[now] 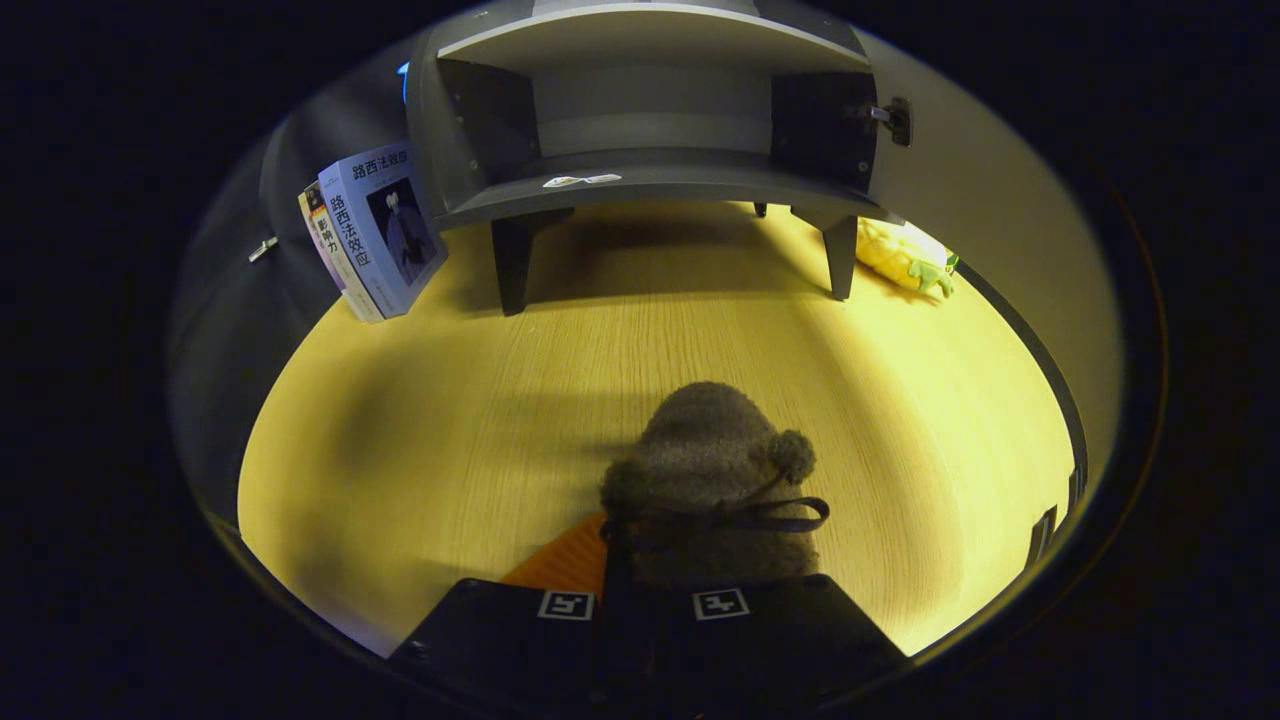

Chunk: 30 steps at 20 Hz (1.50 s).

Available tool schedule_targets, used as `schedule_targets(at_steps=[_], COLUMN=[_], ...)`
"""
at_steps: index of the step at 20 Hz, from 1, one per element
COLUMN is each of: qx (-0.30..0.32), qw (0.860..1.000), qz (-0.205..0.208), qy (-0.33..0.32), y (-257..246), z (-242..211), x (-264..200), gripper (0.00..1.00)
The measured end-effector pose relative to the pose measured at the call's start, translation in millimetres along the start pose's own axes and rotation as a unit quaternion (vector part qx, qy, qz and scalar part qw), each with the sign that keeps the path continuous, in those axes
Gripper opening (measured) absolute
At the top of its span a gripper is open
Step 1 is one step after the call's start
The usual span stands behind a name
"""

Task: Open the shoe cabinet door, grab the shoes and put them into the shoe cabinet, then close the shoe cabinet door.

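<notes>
A fuzzy brown shoe [705, 470] with a pompom and a dark ribbon bow sticks out forward between my fingers. My gripper [640, 600] is shut on its rear collar and holds it above the wooden tabletop [420, 440]. An orange part [562, 562] shows under the shoe beside the left finger. Well beyond the shoe stands the grey shoe cabinet [650, 185] on short legs, both doors swung wide. Its lower compartment [650, 130] shows no shoes, only a small white sticker on the floor panel.
The open left door [300, 170] has a small handle. Two books [375, 235] lean against the cabinet's left side. A yellow plush toy [905, 255] lies by the right leg, in front of the open right door [990, 230]. The table edge runs along the right.
</notes>
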<state>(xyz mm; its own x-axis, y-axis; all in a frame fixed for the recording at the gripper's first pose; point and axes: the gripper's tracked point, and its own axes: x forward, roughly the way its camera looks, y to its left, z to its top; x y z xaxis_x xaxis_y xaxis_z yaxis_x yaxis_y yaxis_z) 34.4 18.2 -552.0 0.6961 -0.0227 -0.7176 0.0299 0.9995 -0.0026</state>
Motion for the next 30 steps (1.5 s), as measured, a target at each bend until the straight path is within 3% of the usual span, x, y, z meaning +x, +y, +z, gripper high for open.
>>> schedule_targets(at_steps=[2, 3, 8, 11, 20, 30], qx=[-0.01, -0.01, -0.024, -0.02, -0.03, -0.023], qw=[1.0, 1.0, 0.999, 1.0, 0.996, 0.98], qz=[-0.003, -0.002, 0.004, 0.006, 0.011, 0.023], qy=[-0.005, 0.001, 0.024, 0.01, -0.088, -0.194], y=[-3, -2, 1, -1, 10, 18], z=[2, 1, 1, 24, 155, 301], x=[8, -2, -4, -26, -115, -158], gripper=[0.21, 0.05, 0.05, 0.05, 0.05, 0.05])
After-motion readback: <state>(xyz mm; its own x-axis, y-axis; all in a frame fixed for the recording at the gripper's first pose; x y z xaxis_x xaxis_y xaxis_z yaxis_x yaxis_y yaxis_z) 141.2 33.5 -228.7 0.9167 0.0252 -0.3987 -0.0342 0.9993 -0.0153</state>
